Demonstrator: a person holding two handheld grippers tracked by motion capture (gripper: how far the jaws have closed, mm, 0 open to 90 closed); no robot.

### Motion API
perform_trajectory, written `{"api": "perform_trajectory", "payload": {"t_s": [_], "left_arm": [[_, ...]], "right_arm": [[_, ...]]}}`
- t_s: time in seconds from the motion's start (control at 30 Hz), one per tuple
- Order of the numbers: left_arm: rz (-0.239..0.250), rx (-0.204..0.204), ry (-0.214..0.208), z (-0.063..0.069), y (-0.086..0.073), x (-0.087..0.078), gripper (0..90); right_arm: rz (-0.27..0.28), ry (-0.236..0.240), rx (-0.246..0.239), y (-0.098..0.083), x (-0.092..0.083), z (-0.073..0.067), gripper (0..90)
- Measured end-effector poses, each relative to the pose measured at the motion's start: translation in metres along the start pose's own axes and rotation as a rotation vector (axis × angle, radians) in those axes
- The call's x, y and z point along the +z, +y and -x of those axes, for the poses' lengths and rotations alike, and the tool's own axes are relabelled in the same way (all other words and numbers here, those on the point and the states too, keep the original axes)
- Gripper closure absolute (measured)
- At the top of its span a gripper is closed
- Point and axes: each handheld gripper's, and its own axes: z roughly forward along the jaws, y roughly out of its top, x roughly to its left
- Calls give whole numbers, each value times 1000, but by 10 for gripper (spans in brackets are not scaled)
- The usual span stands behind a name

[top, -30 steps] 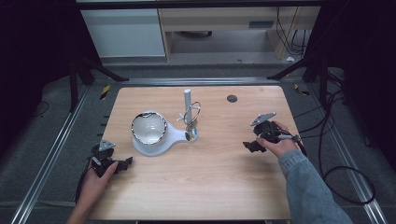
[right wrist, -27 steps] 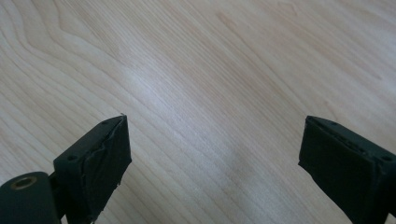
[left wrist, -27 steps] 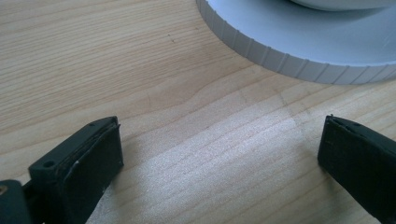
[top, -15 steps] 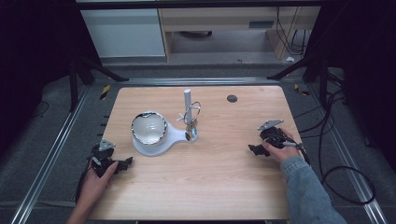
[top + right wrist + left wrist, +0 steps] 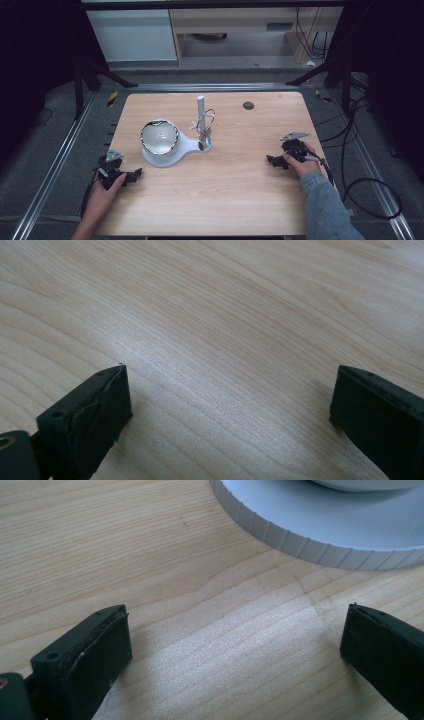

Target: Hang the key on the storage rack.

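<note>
Both grippers are parked low at the near edge of the wooden table. The left gripper sits near the left corner and the right gripper over by the right side. Each has its jaws spread wide with nothing between them; the two gripper views show bare wood grain in the gap.

The nearest thing to work on is the white stand, just beyond the left gripper. Its ribbed round rim fills the top of the left gripper view. A shiny bowl sits in the round part. A narrower neck runs right to an upright white post with a metal ring hanging on it and something small, maybe keys, dangling below.

My guess on handling: the stand looks like stiff, light plastic, so it should slide easily if nudged. The ribbed rim is the obvious place to pinch it. The bowl looks polished and probably slippery, so take it by the lip rather than the curved wall. The ring is thin and free-swinging, so it's fiddly.

Nothing stands between either gripper and the stand. Farther back there's a small dark disc near the far edge, well apart from everything else.
</note>
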Motion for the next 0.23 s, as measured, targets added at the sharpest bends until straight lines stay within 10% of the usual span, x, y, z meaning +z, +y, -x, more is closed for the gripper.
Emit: {"api": "perform_trajectory", "payload": {"t_s": [0.23], "left_arm": [[0,0,0,0,0,0,0]], "right_arm": [[28,-19,23,-5,0,0,2]]}}
